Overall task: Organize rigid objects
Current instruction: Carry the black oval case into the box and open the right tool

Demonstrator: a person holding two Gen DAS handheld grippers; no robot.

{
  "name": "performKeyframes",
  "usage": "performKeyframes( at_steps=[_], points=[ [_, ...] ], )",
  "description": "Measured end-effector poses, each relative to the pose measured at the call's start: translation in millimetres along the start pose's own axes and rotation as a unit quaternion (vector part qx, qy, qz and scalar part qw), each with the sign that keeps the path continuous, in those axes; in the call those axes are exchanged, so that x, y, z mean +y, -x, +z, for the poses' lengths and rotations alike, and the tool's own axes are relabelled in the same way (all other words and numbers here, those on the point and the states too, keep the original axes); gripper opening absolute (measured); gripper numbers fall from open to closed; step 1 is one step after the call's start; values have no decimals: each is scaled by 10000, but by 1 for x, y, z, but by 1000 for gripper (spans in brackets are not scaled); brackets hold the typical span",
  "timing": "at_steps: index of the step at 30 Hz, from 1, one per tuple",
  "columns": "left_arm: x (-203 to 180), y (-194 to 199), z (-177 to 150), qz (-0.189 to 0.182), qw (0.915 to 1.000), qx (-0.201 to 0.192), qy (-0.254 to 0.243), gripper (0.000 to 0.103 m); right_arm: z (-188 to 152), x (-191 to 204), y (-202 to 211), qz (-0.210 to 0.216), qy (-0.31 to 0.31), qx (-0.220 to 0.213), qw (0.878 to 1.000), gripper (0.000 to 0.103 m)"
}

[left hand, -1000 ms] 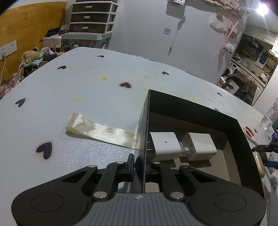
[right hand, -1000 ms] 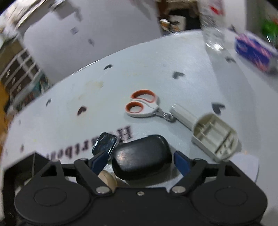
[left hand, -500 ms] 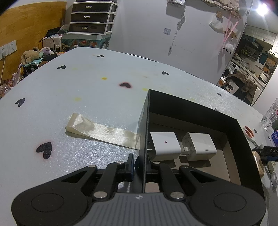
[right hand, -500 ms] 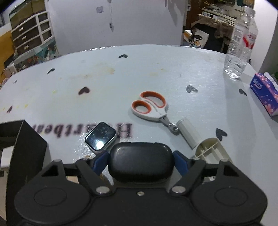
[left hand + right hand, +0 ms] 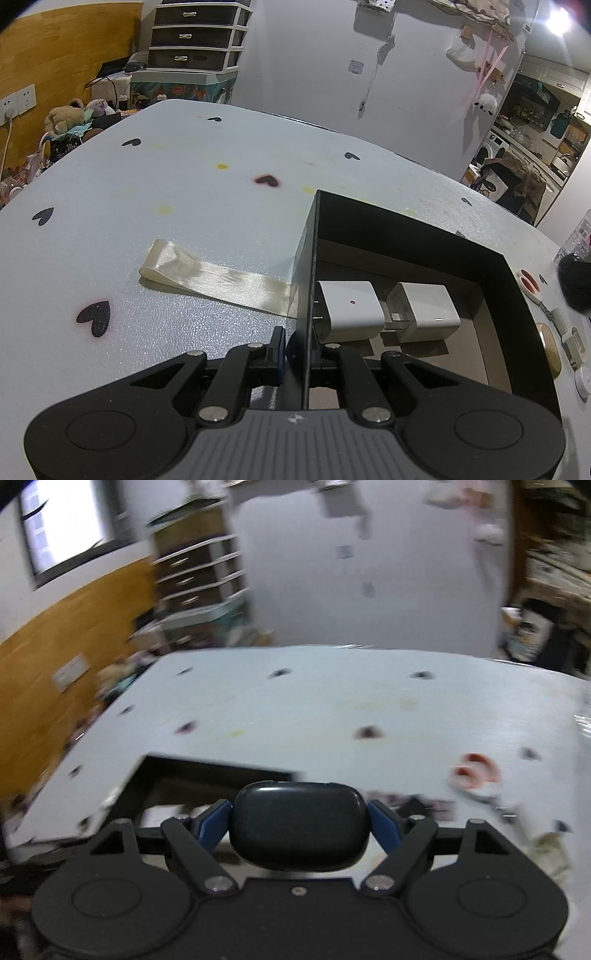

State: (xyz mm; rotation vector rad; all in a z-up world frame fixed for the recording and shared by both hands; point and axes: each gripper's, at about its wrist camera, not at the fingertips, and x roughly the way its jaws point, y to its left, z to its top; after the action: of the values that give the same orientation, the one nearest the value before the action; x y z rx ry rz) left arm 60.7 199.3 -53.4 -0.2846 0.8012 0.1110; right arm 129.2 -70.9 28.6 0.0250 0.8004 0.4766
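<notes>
Jaws of the left gripper (image 5: 297, 350) pinch the near wall of the open black rectangular box (image 5: 517, 295), which sits on the pale blue heart-dotted worktop (image 5: 184, 184). Two white square charger plugs (image 5: 351, 310) lie side by side, touching, inside the box. Jaws of the right gripper (image 5: 299, 821) are clamped on a glossy black rounded case (image 5: 299, 827), carried above the worktop near the box's right corner; the orange-handled scissors (image 5: 474, 775) lie to the right.
</notes>
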Motion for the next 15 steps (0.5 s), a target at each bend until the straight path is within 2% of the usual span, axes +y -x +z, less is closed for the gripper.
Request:
performKeyframes(
  at_steps=[4, 8, 12, 15],
  points=[
    [1, 0, 0, -14, 10000, -3, -2, 10, -2, 39, -20, 383, 236, 479, 9978, 81],
    [3, 1, 0, -38, 10000, -15, 2, 10, -7, 71, -48, 514, 373, 1021, 9927, 81],
    [3, 1, 0, -58, 10000, -23, -6, 10, -16, 83, -78, 335, 294, 1432, 9887, 81],
    [4, 2, -1, -80, 10000, -30, -21, 10, -14, 90, -91, 35, 283, 1400, 9897, 81]
  ],
)
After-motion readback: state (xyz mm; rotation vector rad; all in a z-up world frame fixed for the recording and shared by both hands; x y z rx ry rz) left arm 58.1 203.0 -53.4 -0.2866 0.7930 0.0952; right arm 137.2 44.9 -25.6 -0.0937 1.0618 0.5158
